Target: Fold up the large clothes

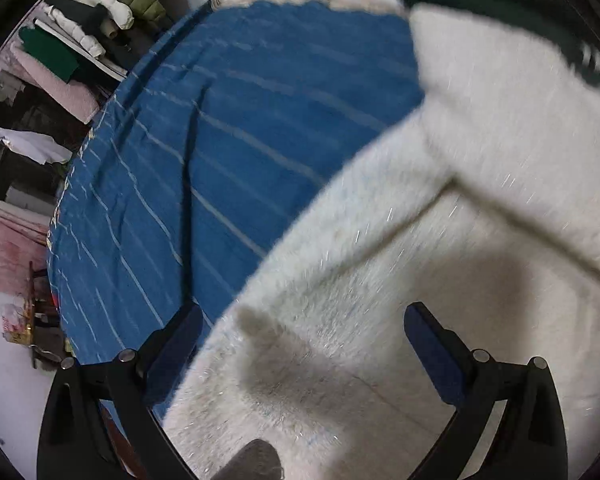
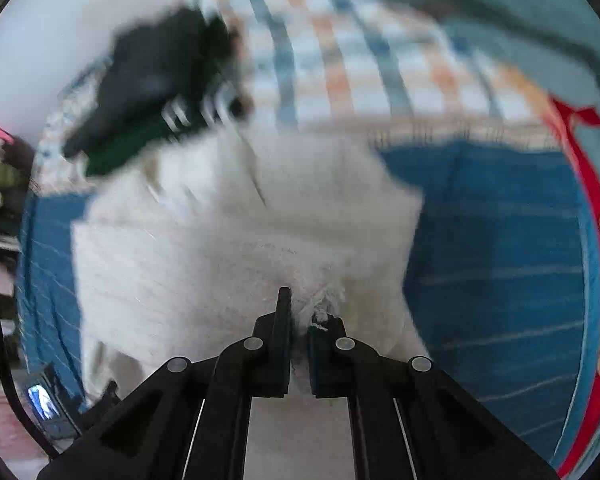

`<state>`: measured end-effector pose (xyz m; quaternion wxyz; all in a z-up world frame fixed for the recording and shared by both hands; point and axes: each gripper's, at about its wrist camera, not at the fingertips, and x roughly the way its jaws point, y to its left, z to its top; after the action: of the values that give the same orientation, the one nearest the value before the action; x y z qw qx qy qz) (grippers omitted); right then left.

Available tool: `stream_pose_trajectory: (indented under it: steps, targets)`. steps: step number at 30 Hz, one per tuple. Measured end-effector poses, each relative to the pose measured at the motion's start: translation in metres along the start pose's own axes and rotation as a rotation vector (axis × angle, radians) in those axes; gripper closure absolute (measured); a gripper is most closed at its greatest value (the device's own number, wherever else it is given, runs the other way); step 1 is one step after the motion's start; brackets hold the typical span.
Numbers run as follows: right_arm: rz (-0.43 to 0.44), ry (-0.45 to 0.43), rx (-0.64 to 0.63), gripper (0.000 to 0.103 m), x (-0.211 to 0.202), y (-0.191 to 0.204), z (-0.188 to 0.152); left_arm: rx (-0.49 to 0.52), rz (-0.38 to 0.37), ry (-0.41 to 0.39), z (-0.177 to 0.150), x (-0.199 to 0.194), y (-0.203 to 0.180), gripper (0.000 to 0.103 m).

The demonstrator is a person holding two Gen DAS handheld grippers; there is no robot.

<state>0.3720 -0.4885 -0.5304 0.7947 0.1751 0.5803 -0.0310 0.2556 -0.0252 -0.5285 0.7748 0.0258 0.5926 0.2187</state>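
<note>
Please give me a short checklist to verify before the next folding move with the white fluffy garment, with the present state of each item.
1. Right hand-held gripper is shut on the white fluffy garment: ok, fabric is pinched between its jaws.
2. Left hand-held gripper has a grip: not ok, its jaws stand wide open above the garment.
3. Blue striped sheet beside the garment is free for laying the fold: ok.
4. Garment lies flat: not ok, one layer is already lapped over another.
5. Dark green clothing at the far edge is clear of the garment: cannot tell, the view is blurred.
</note>
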Motion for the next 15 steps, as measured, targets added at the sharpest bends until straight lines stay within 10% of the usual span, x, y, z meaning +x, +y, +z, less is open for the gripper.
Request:
stream_pose_trajectory:
  steps: [4, 9, 15]
  targets:
    - [-0.03, -0.091, -0.039, 0.097, -0.011, 0.003, 0.014, -0.03, -0.041, -0.074, 0.026, -0.03, -0.003, 0.0]
    - [-0.179, 0.176, 0.047, 0.077, 0.058, -0.026, 0.013, 0.005, -0.026, -0.124, 0.064, -0.027, -0.023, 0.0]
    - [0.004, 0.033, 0.052, 0.074, 0.016, -0.007, -0.001, 0.091, 0.081, -0.133, 0.094, 0.014, -0.051, 0.0]
